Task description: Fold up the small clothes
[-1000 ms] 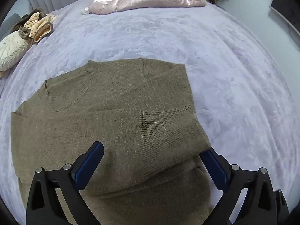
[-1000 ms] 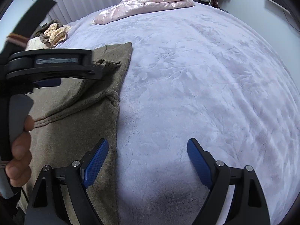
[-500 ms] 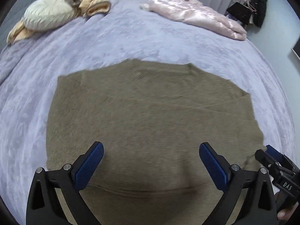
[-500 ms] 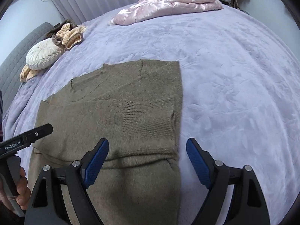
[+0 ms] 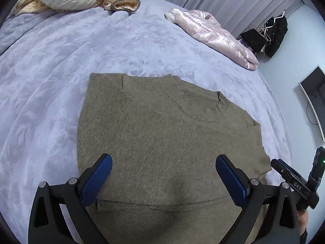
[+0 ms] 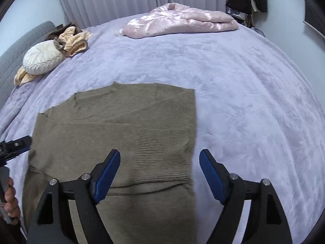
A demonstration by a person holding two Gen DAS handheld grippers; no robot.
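An olive-brown knit sweater lies flat on the lilac bed, its sleeves folded in across the body; the ribbed collar points away from me. My left gripper hovers open above the sweater's lower part, nothing between its blue pads. The same sweater shows in the right wrist view, a ribbed cuff lying near its right edge. There my right gripper stands open above that cuff and the right edge. The other gripper's tip shows at the left, held by a hand.
A pink shiny jacket lies at the far side of the lilac bed cover. A cream round cushion and a tan garment sit at the far left. Dark clothes hang by the wall, with a monitor at the right.
Both grippers have swung round to face the sweater squarely. The right one came from over bare bed onto the sweater's right edge; the left one turned toward the left side. Both stayed open.
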